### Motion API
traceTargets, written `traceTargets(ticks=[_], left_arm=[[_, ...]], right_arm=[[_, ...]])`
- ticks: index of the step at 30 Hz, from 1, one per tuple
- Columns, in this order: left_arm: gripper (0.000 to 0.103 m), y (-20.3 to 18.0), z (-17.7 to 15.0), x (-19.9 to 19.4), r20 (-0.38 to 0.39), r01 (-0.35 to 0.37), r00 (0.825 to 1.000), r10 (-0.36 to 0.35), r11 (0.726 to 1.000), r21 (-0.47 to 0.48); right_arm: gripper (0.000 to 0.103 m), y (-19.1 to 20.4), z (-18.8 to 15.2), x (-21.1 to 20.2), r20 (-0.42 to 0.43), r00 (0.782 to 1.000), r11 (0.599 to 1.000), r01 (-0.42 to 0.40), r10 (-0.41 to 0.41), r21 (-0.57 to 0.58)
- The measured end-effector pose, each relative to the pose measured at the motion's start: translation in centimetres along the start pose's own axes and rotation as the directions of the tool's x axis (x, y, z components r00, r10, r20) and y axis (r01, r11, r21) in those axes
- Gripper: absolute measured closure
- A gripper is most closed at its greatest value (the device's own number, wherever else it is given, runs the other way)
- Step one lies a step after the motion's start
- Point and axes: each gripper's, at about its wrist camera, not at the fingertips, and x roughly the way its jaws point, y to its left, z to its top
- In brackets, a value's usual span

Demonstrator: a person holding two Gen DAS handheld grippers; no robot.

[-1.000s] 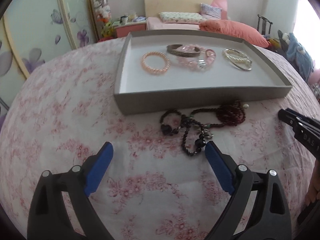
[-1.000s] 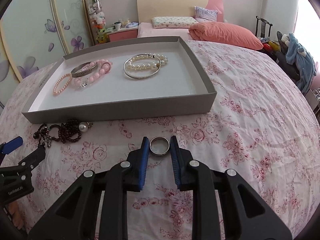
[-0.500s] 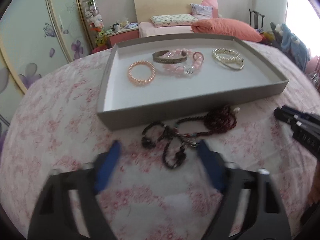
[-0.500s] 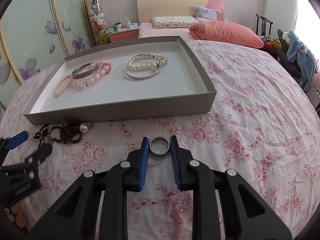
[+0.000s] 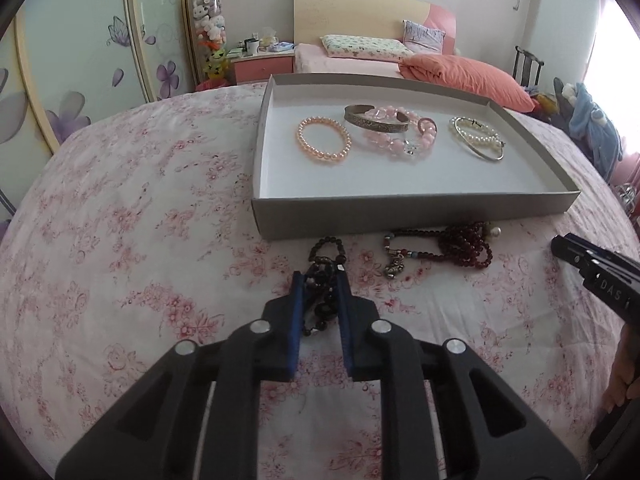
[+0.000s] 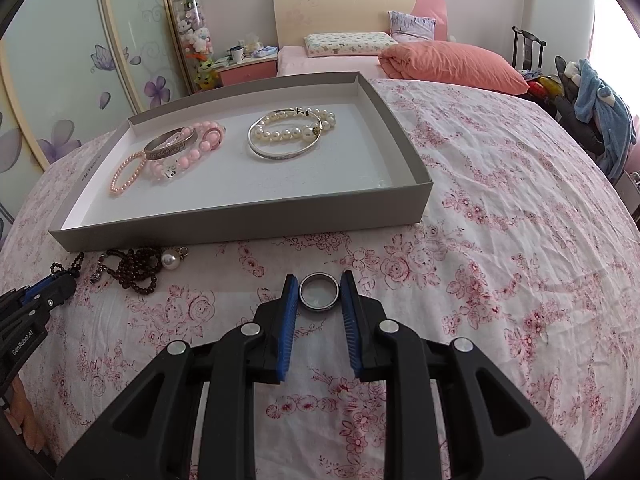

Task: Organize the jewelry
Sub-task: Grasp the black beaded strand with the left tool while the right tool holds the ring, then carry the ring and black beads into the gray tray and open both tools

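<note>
Tray (image 5: 400, 210) on bedspread (image 5: 120, 240) holds pink bracelets (image 5: 324, 141), cuff (image 5: 376, 119), pearls with bangle (image 6: 286, 136). Left gripper (image 5: 320, 280) closed narrow on black beads (image 5: 326, 276), tray at its 12 o'clock. Right gripper (image 6: 319, 282) pinches ring (image 6: 319, 292). Red beads (image 5: 464, 244) at left gripper's 2 o'clock.

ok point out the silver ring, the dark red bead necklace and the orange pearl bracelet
silver ring (image 6: 319, 291): right wrist view, its near rim
dark red bead necklace (image 5: 466, 246): left wrist view, the bunched beads
orange pearl bracelet (image 5: 323, 157): left wrist view, its near beads
</note>
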Motion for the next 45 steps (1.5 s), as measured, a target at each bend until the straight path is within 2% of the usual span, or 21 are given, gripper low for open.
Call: traceTargets(ticks=[3,26,30,33,35,37,40,45], left_arm=[[0.078,0.0,0.0,0.1,-0.001,-0.011,1.000,0.011,1.000,-0.005],[0.071,0.1,0.0,0.0,0.000,0.009,1.000,-0.009,1.000,-0.012],[0.066,-0.4,0.0,0.1,-0.005,-0.003,1.000,0.003,1.000,0.016],[0.066,-0.8,0.0,0.2,-0.005,-0.020,1.000,0.020,0.999,0.034],[0.069,-0.9,0.0,0.3,-0.004,-0.019,1.000,0.019,0.999,0.035],[0.083,-1.2,0.0,0.2,-0.001,-0.030,1.000,0.030,0.998,0.051],[0.085,-1.5,0.0,0.2,0.002,-0.042,0.999,0.042,0.997,0.069],[0.089,-0.7,-0.5,-0.3,0.001,-0.027,1.000,0.027,0.999,0.034]], right_arm=[[0.080,0.0,0.0,0.0,0.000,1.000,1.000,0.000,0.000,0.000],[0.080,-0.1,0.0,0.0,0.000,1.000,1.000,-0.005,0.005,0.003],[0.080,0.0,0.0,0.0,0.000,1.000,1.000,0.002,-0.002,-0.002],[0.080,0.3,0.0,0.0,-0.001,1.000,1.000,0.011,-0.012,-0.010],[0.080,0.7,0.0,0.0,-0.001,1.000,0.999,0.031,-0.031,-0.027],[0.080,1.3,0.0,0.1,0.001,0.998,0.997,0.057,-0.057,-0.049],[0.080,1.4,0.0,0.1,0.002,0.998,0.996,0.064,-0.064,-0.063],[0.081,0.4,-0.6,-0.5,0.000,1.000,0.999,0.020,-0.020,-0.041]])
